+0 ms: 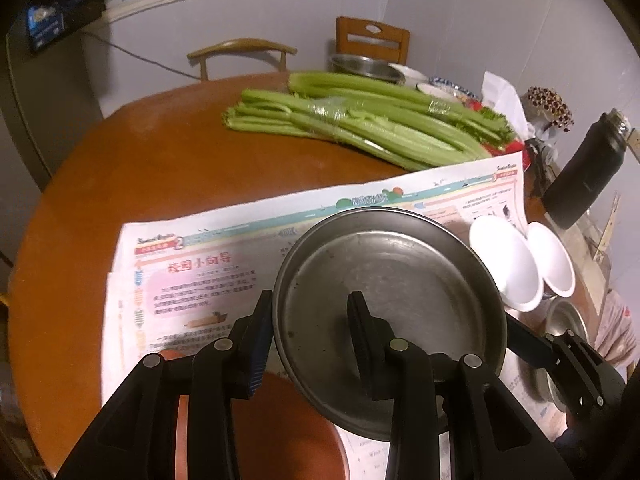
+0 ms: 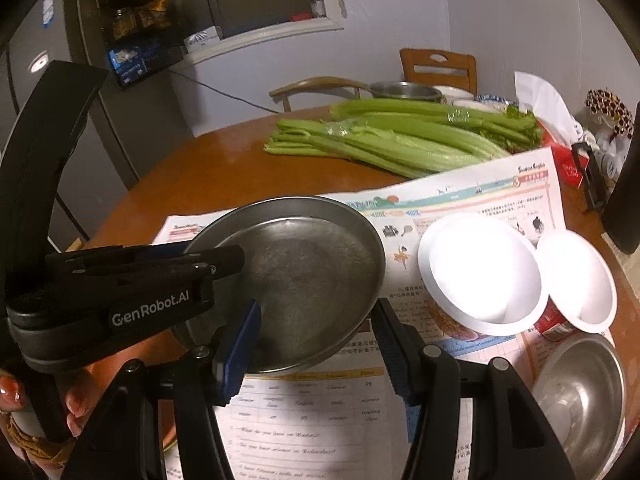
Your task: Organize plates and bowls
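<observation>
The round brown wooden surface (image 1: 120, 168) carries everything. Above its newspaper (image 1: 192, 276), the round grey metal plate (image 1: 384, 304) hangs tilted, both grippers' fingers closed on its rim: left gripper (image 1: 312, 320), right gripper (image 2: 316, 344). Judged best kept level and set down gently. Counted nearby: two white bowls (image 2: 480, 272), one steel bowl (image 2: 580, 392).

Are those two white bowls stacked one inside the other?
No, the larger white bowl and the smaller white bowl stand side by side on the newspaper, each showing its own empty inside.
</observation>
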Action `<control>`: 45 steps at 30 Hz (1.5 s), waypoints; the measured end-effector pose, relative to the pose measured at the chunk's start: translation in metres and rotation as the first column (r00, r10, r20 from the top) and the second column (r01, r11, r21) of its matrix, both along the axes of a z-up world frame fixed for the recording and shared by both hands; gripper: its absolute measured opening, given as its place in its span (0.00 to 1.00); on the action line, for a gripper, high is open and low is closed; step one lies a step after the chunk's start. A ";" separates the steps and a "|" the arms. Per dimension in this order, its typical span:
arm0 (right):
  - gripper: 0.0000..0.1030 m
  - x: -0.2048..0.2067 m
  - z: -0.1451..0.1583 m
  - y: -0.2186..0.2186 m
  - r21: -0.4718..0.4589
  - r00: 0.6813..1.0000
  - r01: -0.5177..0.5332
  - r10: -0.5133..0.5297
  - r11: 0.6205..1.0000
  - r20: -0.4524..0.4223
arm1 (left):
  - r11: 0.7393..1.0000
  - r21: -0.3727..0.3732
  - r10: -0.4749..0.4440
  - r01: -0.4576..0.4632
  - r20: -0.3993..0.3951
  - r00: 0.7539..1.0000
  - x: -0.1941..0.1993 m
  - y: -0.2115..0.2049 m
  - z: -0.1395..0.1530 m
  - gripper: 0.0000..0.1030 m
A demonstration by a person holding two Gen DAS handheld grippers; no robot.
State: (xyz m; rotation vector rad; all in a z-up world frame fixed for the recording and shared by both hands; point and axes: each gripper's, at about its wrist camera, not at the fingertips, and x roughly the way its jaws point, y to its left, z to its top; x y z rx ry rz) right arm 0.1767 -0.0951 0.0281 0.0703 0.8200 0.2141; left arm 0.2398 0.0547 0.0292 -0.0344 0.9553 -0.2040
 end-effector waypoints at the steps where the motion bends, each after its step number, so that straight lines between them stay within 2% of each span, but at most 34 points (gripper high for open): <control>1: 0.56 -0.003 0.003 0.001 0.002 1.000 -0.004 0.004 1.000 0.007 | 1.000 0.001 0.003 -0.003 0.007 1.000 -0.004 0.002 0.004 0.35; 10: 0.56 -0.030 0.026 0.020 0.012 0.997 -0.057 0.057 0.998 0.056 | 0.999 -0.001 0.037 -0.037 0.046 0.998 -0.038 0.027 0.028 0.36; 19: 0.56 -0.055 0.034 0.043 0.017 0.991 -0.114 0.113 0.993 0.069 | 0.997 0.005 0.081 -0.081 0.068 0.994 -0.072 0.052 0.039 0.36; 32: 0.56 -0.077 0.015 0.071 -0.004 0.983 -0.181 0.181 0.984 0.023 | 0.991 0.007 0.137 -0.137 -0.001 0.991 -0.094 0.078 0.003 0.36; 45: 0.56 -0.084 -0.006 0.084 -0.012 0.976 -0.215 0.214 0.977 -0.030 | 0.986 0.034 0.164 -0.163 -0.035 0.986 -0.097 0.085 -0.022 0.36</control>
